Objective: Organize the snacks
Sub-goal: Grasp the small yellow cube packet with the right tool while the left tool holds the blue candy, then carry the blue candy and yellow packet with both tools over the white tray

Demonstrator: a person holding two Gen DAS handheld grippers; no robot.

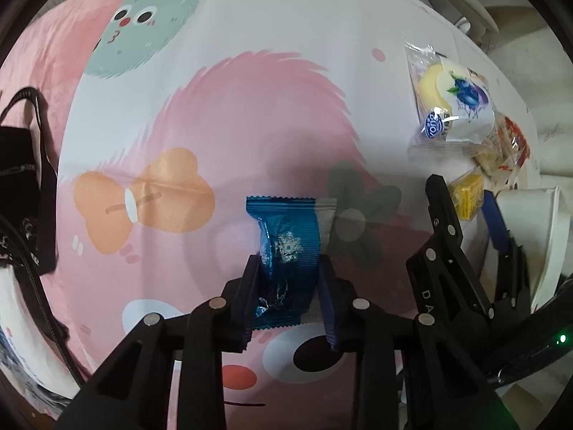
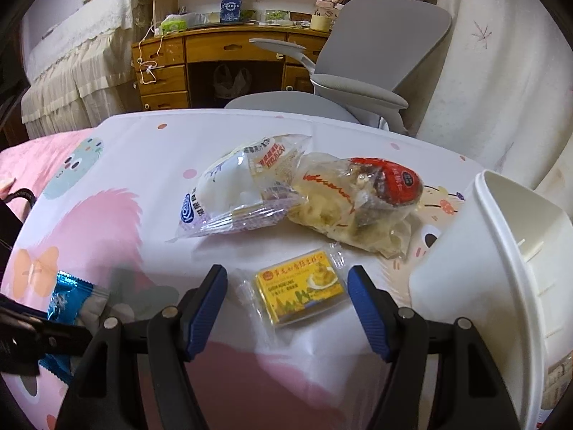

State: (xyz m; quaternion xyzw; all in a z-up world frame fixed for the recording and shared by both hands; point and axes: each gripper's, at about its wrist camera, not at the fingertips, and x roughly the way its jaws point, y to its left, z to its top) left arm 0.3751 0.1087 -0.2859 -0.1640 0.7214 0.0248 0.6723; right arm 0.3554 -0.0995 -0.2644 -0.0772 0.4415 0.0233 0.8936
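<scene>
surface: a cloth-covered desk point(image 2: 150, 143) printed with pink and mint cartoon figures carried the snacks.
left tongs point(image 1: 288, 279): pressed onto a shiny blue foil snack packet with a snowflake print point(image 1: 286, 251), one pad on each long side; the packet's long axis ran straight away from the tongs, and it lay low over the cloth, contact with it not determinable.
right tongs point(image 2: 286, 308): spread wide, holding nothing, pads apart from any item.
next item: a small yellow square cake in clear wrap point(image 2: 302, 295) lay flat on the desk directly between and just ahead of the right pads, its longer side roughly across the gap.
nearer hand: the right, by judgement; the left was occupied.
other snacks: a white-and-clear blueberry bun bag point(image 2: 232, 197) and a clear bag with a red label point(image 2: 358, 200) lay farther off, touching each other.
container: a white plastic tub point(image 2: 508, 251) stood just right of the right tongs, presumably the destination.
risk: loose wrap could slip under closing pads.
</scene>
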